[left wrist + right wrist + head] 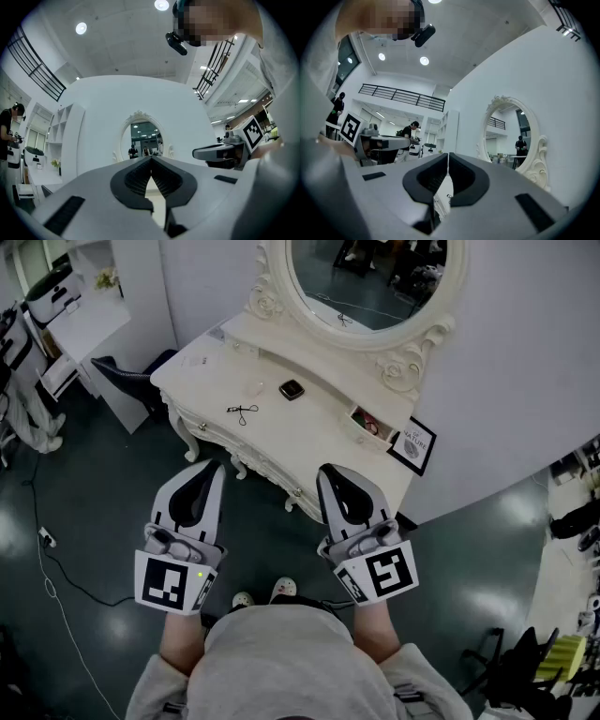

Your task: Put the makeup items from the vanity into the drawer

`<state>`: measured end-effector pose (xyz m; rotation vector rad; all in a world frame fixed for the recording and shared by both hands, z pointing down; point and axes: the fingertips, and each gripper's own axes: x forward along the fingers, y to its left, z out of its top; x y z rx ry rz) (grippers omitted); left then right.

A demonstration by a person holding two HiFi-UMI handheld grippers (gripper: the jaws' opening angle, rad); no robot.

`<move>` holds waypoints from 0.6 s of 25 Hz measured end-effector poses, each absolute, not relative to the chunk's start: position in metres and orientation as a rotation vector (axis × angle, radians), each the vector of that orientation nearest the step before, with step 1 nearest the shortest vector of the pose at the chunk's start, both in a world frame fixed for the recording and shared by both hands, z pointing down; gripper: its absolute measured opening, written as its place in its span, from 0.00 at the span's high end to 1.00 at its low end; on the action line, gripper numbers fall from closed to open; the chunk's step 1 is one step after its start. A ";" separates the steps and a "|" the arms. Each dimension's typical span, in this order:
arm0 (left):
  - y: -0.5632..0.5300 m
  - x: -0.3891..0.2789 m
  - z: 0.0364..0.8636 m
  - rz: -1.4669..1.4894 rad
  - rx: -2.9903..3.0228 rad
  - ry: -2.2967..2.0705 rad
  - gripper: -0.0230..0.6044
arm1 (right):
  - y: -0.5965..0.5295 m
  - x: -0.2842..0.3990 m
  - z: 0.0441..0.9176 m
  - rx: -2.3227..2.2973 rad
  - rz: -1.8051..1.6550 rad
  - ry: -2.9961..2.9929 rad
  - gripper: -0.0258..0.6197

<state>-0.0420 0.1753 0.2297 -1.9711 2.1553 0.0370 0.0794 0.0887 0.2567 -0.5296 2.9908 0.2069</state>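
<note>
The white vanity (302, 434) stands under its oval mirror (375, 282); the left gripper (212, 468) and right gripper (326, 472) hover before its front edge, jaws pressed together on nothing. A small drawer (367, 424) is open at its right, and a dark compact (292, 389) and perhaps a black clip (243, 412) lie on top

We count two grippers, the left gripper (212, 467) and the right gripper (327, 471), each with two fingers. There is one vanity (267, 463) with one oval mirror (375, 277). On its worktop (314, 418) we count one dark compact (292, 389), one small black clip (242, 412) and one pale pink item (254, 387). We also count one open drawer (368, 425) and one framed card (413, 444).
</note>
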 end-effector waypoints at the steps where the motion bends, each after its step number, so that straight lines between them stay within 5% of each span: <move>1: 0.173 -0.041 0.229 0.036 -1.972 2.153 0.94 | 0.087 0.080 0.257 -0.530 0.206 2.990 0.92; 15: 0.153 -0.039 0.227 0.017 -1.910 2.189 0.94 | 0.058 0.077 0.256 -0.468 0.174 2.966 0.92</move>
